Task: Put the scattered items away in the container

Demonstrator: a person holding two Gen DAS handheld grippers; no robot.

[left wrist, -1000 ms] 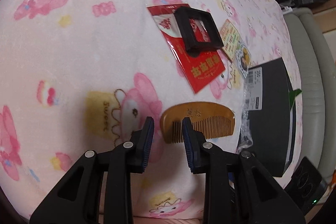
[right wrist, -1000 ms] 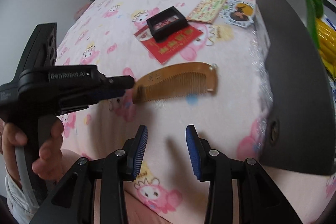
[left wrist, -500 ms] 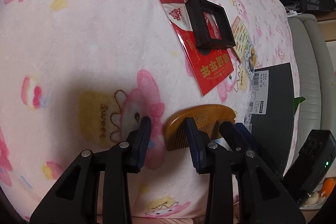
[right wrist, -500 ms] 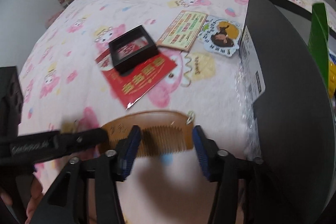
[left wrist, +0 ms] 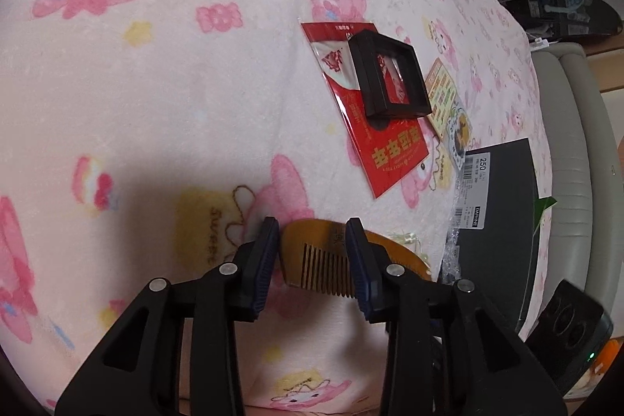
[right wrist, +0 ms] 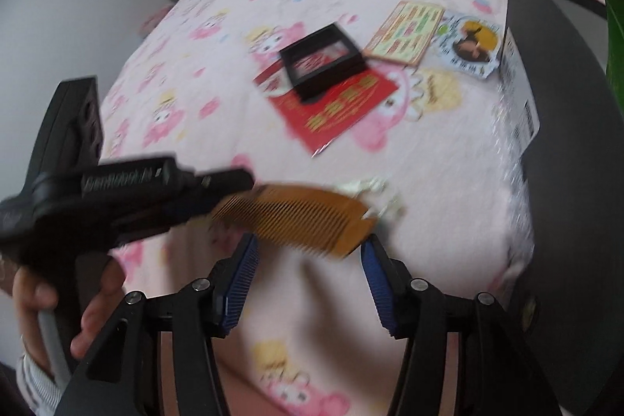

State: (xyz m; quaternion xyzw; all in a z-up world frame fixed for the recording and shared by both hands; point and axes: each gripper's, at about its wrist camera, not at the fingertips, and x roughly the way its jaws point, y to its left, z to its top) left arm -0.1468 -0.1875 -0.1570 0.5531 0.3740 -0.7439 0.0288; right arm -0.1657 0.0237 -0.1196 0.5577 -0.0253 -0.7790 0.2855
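Wooden comb point(left wrist: 318, 258) — now lifted off blanket point(left wrist: 156, 104) — in left tongs point(left wrist: 312, 252)

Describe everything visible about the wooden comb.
The wooden comb is amber-brown with an arched spine, a dark mark stamped on it, and fine straight teeth. It looks like varnished wood. The left gripper has its fingers on either side of the comb's left end; in the right wrist view it looks lifted and tilted above the pink blanket, teeth toward the camera.

Around the one black box point(right wrist: 561, 127) on the blanket point(left wrist: 156, 104) are one wooden comb point(right wrist: 296, 217), one red envelope point(right wrist: 335, 108), one black frame point(right wrist: 321, 57), one printed card point(right wrist: 407, 32) and one sticker point(right wrist: 470, 43).
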